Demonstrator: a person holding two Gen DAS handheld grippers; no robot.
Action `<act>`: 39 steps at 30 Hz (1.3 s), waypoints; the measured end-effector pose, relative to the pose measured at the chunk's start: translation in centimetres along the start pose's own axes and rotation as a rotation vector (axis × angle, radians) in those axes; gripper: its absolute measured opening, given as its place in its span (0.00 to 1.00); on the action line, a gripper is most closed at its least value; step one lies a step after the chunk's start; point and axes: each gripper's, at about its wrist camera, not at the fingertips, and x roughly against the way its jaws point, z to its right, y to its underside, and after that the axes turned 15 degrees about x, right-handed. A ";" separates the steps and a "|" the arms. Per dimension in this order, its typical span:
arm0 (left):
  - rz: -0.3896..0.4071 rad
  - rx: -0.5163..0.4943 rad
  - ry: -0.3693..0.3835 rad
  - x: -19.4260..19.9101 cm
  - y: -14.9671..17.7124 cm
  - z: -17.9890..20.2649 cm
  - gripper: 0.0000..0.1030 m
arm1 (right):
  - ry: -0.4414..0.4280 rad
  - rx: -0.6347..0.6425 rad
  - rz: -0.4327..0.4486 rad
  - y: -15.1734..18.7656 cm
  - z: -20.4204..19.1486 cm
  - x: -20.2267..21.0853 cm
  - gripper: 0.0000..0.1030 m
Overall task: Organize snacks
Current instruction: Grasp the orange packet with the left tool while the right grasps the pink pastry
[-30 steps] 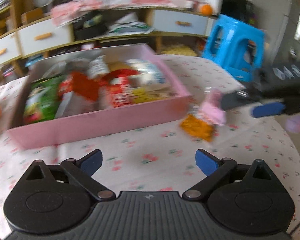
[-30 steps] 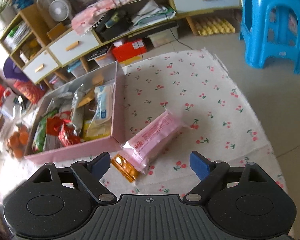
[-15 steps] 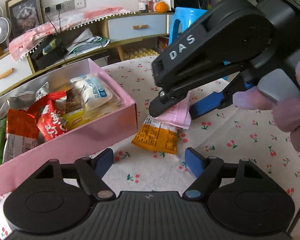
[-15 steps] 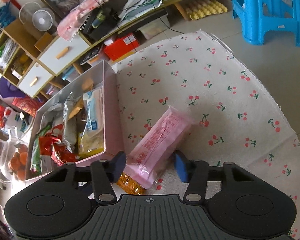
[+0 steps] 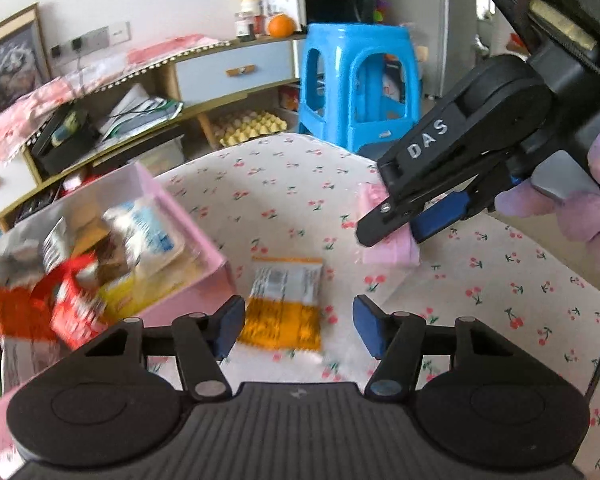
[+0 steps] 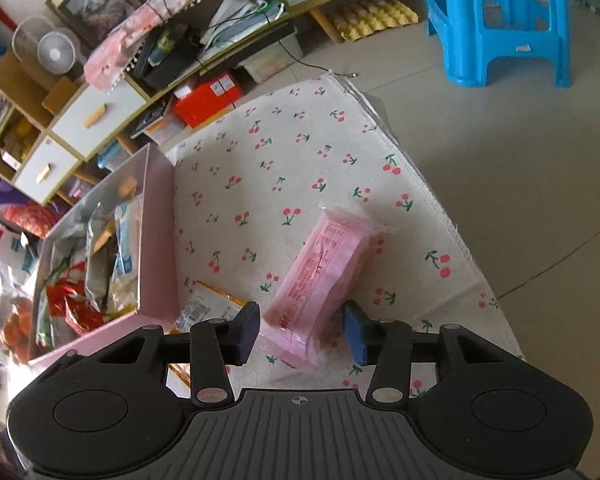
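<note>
An orange snack packet (image 5: 284, 308) lies flat on the cherry-print cloth, just right of the pink box (image 5: 204, 248) full of snacks. My left gripper (image 5: 298, 330) straddles its near end; the jaws are closing and the pads have not pinched it. My right gripper (image 6: 300, 332) is shut on the near end of a long pink packet (image 6: 324, 276), whose far end rests on the cloth. In the left wrist view the right gripper (image 5: 412, 228) holds that pink packet (image 5: 388, 248) to the right of the orange one. The right wrist view shows the orange packet (image 6: 208, 304) beside the box wall (image 6: 160, 240).
A gloved hand (image 5: 580, 208) holds the right gripper's handle. A blue plastic stool (image 5: 360, 80) stands on the floor past the table's far corner. The cloth's edge (image 6: 440, 208) drops off to the floor on the right. Cluttered shelves and drawers (image 6: 100, 116) run behind the box.
The right gripper shut on the pink packet and drew it right, off the orange packet. The left gripper narrowed its jaws and moved in over the orange packet.
</note>
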 end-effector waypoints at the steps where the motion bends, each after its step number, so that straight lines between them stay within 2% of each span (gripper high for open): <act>1: -0.009 -0.012 -0.006 -0.4 -0.3 0.4 0.54 | -0.004 -0.012 0.000 -0.1 0.2 -0.1 0.46; 3: -0.034 -0.025 -0.025 -1.5 -0.9 0.5 0.52 | -0.011 -0.026 0.003 -0.2 0.2 -0.4 0.50; 7: -0.063 -0.040 -0.050 -2.4 -1.1 0.6 0.48 | 0.008 -0.016 0.005 -0.3 -0.1 -0.9 0.49; 9: -0.053 -0.041 -0.039 -2.3 -0.8 0.3 0.46 | 0.033 -0.001 0.009 -0.3 -0.2 -1.0 0.42; 12: -0.044 -0.017 0.030 -1.4 -0.4 -0.3 0.44 | 0.038 -0.001 0.006 -0.3 -0.1 -0.9 0.36; 14: -0.060 -0.022 0.098 -0.6 -0.1 -0.2 0.40 | 0.035 -0.009 -0.007 -0.3 0.1 -0.8 0.34; 16: -0.077 -0.045 0.131 -0.1 0.2 0.0 0.40 | 0.037 0.005 -0.016 -0.3 0.1 -0.6 0.34; 18: -0.077 -0.065 0.116 0.1 0.3 0.3 0.43 | 0.045 0.026 -0.017 -0.3 -0.1 -0.5 0.35; 20: -0.057 -0.061 0.071 0.3 0.2 0.4 0.57 | 0.048 0.032 -0.013 -0.2 -0.3 -0.5 0.36; 22: -0.043 -0.037 0.048 0.0 -0.2 0.2 0.61 | 0.038 0.021 -0.010 -0.3 -0.3 -0.5 0.39; 24: -0.060 -0.019 0.029 -0.7 -0.6 0.0 0.60 | 0.035 0.017 -0.011 -0.4 -0.3 -0.6 0.39; 28: -0.118 0.016 0.012 -2.2 -0.8 -0.4 0.44 | 0.047 0.032 -0.016 -0.4 -0.4 -0.9 0.40; 33: -0.111 0.071 0.009 -2.5 -1.2 -0.8 0.40 | 0.067 0.055 0.000 -0.3 -0.9 -1.1 0.40; 36: -0.113 0.100 -0.011 -2.5 -1.3 -0.6 0.36 | 0.082 0.091 -0.004 -0.2 -1.4 -1.3 0.34; 39: -0.118 0.150 -0.023 -1.7 -1.0 -0.5 0.35 | 0.056 0.089 -0.029 -0.2 -1.6 -1.2 0.33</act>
